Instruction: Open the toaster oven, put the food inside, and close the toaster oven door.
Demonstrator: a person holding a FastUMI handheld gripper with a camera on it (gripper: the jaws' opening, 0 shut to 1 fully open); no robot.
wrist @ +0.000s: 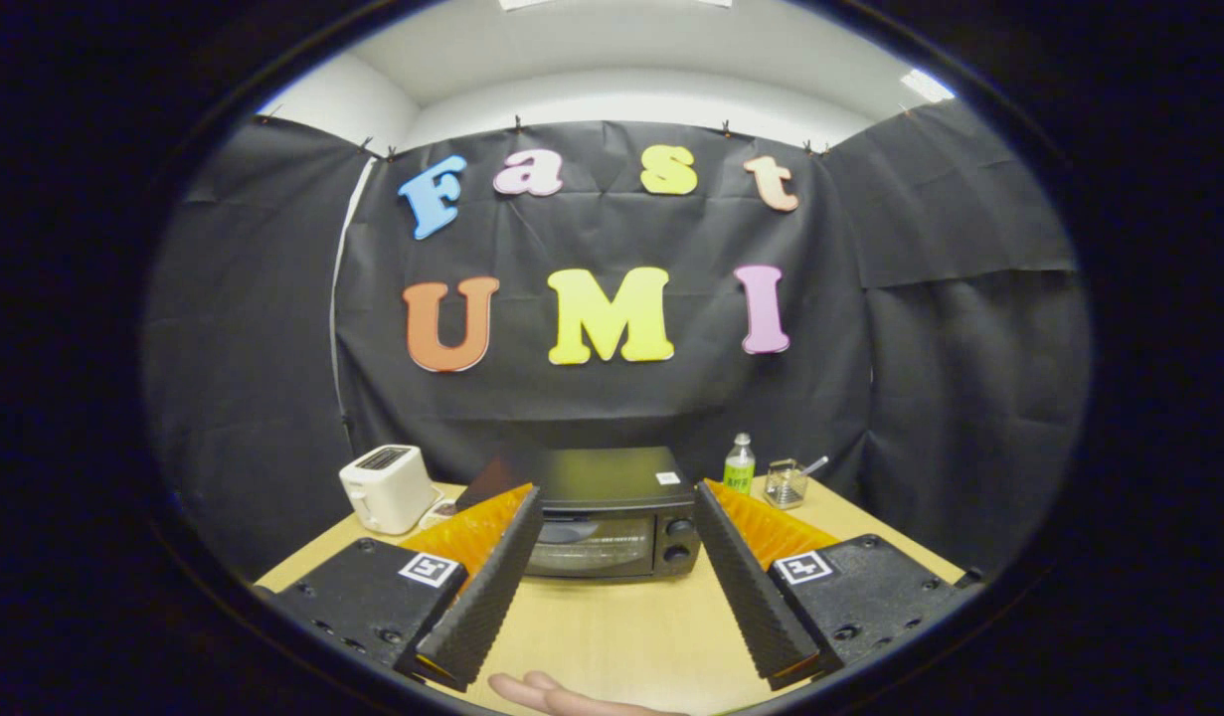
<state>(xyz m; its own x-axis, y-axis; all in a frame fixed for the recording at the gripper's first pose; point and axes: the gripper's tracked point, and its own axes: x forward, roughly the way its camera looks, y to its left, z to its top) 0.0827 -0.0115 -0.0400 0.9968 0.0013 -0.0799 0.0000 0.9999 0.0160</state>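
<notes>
One closed toaster oven [612, 512] beyond the wide-open tool [612, 507].

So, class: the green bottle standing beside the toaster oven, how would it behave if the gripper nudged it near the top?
The green bottle looks tall and narrow, so it would probably tip. Being round, it may then roll across the table. It seems small, likely light. The gripper is open, framing the toaster oven.

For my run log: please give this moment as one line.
gripper: open, empty | toaster oven: shut, beyond fingers | stage: door not yet opened
</notes>
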